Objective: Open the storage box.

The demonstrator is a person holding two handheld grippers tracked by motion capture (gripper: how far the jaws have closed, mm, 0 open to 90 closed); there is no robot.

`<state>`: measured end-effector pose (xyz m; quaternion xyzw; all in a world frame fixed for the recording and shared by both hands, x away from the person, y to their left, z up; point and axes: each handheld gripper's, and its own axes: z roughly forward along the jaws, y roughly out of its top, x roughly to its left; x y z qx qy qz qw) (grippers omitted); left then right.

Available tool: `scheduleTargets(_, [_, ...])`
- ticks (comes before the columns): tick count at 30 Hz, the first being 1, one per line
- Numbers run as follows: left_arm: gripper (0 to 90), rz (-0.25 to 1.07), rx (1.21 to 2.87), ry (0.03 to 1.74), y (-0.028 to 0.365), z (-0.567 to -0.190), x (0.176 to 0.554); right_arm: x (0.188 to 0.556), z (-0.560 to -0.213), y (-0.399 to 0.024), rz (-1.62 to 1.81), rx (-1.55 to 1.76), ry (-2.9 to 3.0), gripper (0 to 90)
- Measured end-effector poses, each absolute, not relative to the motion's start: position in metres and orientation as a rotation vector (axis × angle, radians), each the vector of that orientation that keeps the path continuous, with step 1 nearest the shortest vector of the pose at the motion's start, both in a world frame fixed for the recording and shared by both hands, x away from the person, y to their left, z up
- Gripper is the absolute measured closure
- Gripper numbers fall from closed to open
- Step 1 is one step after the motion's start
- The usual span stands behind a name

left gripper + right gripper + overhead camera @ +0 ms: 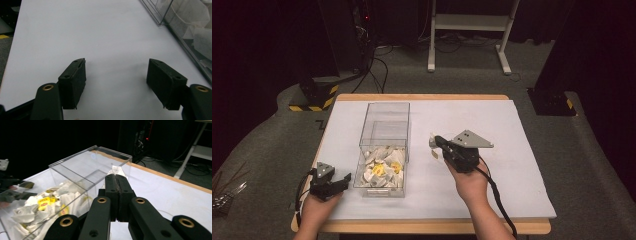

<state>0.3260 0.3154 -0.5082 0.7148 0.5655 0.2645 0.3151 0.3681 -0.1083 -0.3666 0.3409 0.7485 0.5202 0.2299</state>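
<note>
A clear plastic box stands left of the table's middle, its near half holding a heap of white tea bags with yellow tags. My right gripper hovers just right of the box, shut on a white tea bag. In the right gripper view the tea bag sticks out past the pressed-together jaws of the right gripper, beside the box wall and the heap. Left of the box, my left gripper rests low and open. The left gripper has bare table between its pads, the box at its right.
The white table top has a wooden edge at the far side. Beyond it on the floor stand a white metal frame, cables, and black posts with yellow-black striped bases.
</note>
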Motion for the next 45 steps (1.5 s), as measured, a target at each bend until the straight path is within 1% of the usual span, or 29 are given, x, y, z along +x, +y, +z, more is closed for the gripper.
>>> scheduleTargets(7, [32.0,0.698,1.882,1.491,0.315,-0.508,0.326,0.374,-0.362,-0.122,1.421,0.966,2.029,89.7])
scheduleTargets(24, [32.0,0.698,1.881,1.49,0.315,-0.508,0.326,0.39,-0.359,-0.136,1.374,1.018,1.98,89.7])
scheduleTargets(45, [32.1,0.699,1.881,1.49,0.315,-0.508,0.326,0.415,-0.373,-0.135,1.284,1.073,2.001,89.6])
